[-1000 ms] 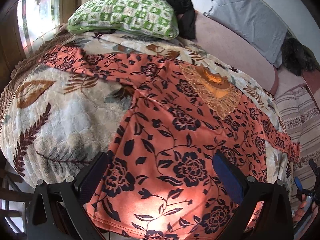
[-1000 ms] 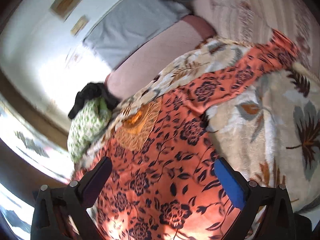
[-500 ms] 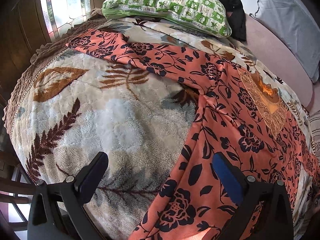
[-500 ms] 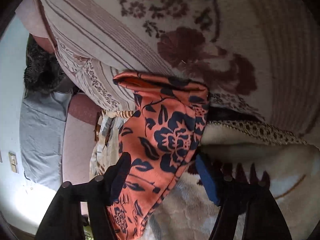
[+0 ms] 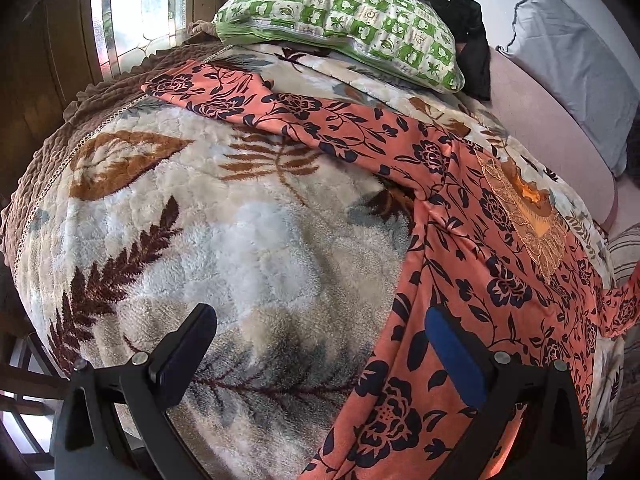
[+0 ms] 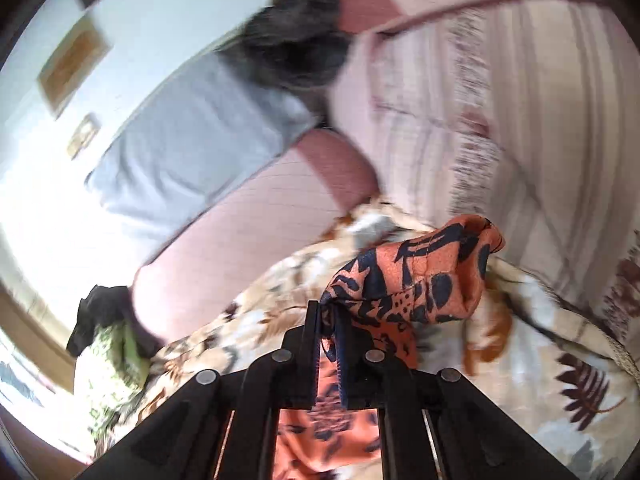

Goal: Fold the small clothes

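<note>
Down low in the left wrist view, the left gripper has its black fingers spread wide apart with nothing between them, one over the fluffy cream blanket with brown leaves and one over the orange top with dark blue flowers. That top lies flat on the blanket, one long sleeve stretched out to the far left side. In the right wrist view, the right gripper has just been closing, and its fingers are now pinched tight on the cuff end of the other sleeve, which bunches up just past the tips; this view is blurry. Farther back sits a green and white checked pillow with a black cloth behind it. A grey pillow leans on the wall beside a pink cushion.
</note>
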The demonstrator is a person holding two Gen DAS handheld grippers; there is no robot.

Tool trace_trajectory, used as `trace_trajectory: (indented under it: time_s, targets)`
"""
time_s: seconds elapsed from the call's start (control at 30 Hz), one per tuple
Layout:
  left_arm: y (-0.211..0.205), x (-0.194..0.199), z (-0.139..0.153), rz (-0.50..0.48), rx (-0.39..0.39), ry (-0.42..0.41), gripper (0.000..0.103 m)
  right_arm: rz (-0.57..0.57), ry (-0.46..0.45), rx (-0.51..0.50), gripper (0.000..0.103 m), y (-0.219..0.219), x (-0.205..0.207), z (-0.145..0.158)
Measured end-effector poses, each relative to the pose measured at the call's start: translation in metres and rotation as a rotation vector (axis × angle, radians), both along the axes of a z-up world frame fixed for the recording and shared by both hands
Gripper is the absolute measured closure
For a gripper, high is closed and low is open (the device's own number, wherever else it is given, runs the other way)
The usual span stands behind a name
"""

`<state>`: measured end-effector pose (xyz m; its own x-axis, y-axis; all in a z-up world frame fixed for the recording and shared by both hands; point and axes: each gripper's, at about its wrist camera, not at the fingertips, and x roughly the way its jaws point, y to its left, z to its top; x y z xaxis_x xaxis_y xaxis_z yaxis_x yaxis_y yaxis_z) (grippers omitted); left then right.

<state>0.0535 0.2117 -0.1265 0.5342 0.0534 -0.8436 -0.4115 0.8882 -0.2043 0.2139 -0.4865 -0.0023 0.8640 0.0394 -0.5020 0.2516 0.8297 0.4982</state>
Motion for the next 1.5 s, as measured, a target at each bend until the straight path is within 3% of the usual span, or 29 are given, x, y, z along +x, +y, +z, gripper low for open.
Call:
trace_trajectory:
  time_s: [0.13,0.2,0.27,0.33,0.37,0.4,0.5,0.63,0.7,0.8,0.87,1.0,1.07,1.17,1.2,1.23,1.27,1.37,1.4,1.43,1.5]
  targets:
    - [0.013,-0.015,-0.001,0.018,-0.006,-0.022,0.0,0.287,-0.065,-0.137,0.096,0.153,0.018,0.027]
    - [0.021,-0.022,-0.001,0.029,-0.013,-0.032,0.0,0.397,-0.057,-0.183,0.096,0.228,0.023,0.01]
    - [0.028,-0.025,-0.002,0.043,-0.025,-0.035,0.0,0.52,0.029,-0.21,0.091,0.294,0.026,-0.032]
    - [0.032,-0.027,-0.002,0.049,-0.043,-0.037,0.0,0.669,0.167,-0.239,0.055,0.35,0.027,-0.091]
    - [0.033,-0.027,0.0,0.046,-0.047,-0.041,0.0,0.701,0.232,-0.267,0.02,0.367,0.024,-0.121]
    - [0.032,-0.026,0.003,0.036,-0.042,-0.05,0.0,0.708,0.277,-0.28,0.02,0.373,0.023,-0.144]
    - [0.019,-0.016,0.015,-0.02,0.001,-0.083,0.0,0.69,0.271,-0.141,0.02,0.346,0.006,-0.162]
    - [-0.017,0.021,0.032,-0.144,-0.034,-0.124,0.0,0.531,0.201,-0.046,0.017,0.283,0.011,-0.124]
    - [-0.04,0.053,0.037,-0.234,-0.096,-0.122,0.0,0.452,0.197,0.001,0.014,0.252,0.018,-0.115]
    - [-0.07,0.106,0.038,-0.294,-0.193,-0.122,0.0,0.442,0.221,0.024,0.014,0.225,0.029,-0.114]
    - [-0.086,0.141,0.03,-0.336,-0.298,-0.093,0.0,0.439,0.238,0.029,0.014,0.214,0.029,-0.124]
    - [-0.102,0.192,-0.006,-0.317,-0.445,0.004,0.003,0.433,0.267,0.05,0.014,0.198,0.033,-0.148]
    - [-0.103,0.203,-0.029,-0.265,-0.453,0.067,0.01,0.432,0.276,0.067,0.014,0.192,0.038,-0.156]
    - [-0.102,0.209,-0.046,-0.221,-0.409,0.116,0.04,0.44,0.278,0.077,0.014,0.187,0.044,-0.163]
    - [-0.104,0.209,-0.043,-0.225,-0.352,0.128,0.077,0.444,0.277,0.07,0.014,0.186,0.046,-0.164]
    - [-0.104,0.211,-0.042,-0.227,-0.317,0.156,0.097,0.444,0.282,0.061,0.014,0.185,0.048,-0.165]
    - [-0.102,0.207,-0.035,-0.21,-0.313,0.127,0.097,0.439,0.292,0.058,0.014,0.184,0.05,-0.168]
    - [-0.112,0.181,0.014,-0.249,-0.138,-0.062,0.1,0.408,0.34,0.085,0.014,0.175,0.056,-0.181]
    - [-0.114,0.173,0.021,-0.249,-0.121,-0.092,0.1,0.411,0.341,0.1,0.014,0.172,0.057,-0.184]
    - [-0.115,0.17,0.016,-0.237,-0.111,-0.077,0.099,0.415,0.339,0.099,0.014,0.171,0.056,-0.185]
    - [-0.114,0.178,-0.02,-0.224,-0.097,0.062,0.099,0.418,0.348,0.088,0.014,0.172,0.058,-0.185]
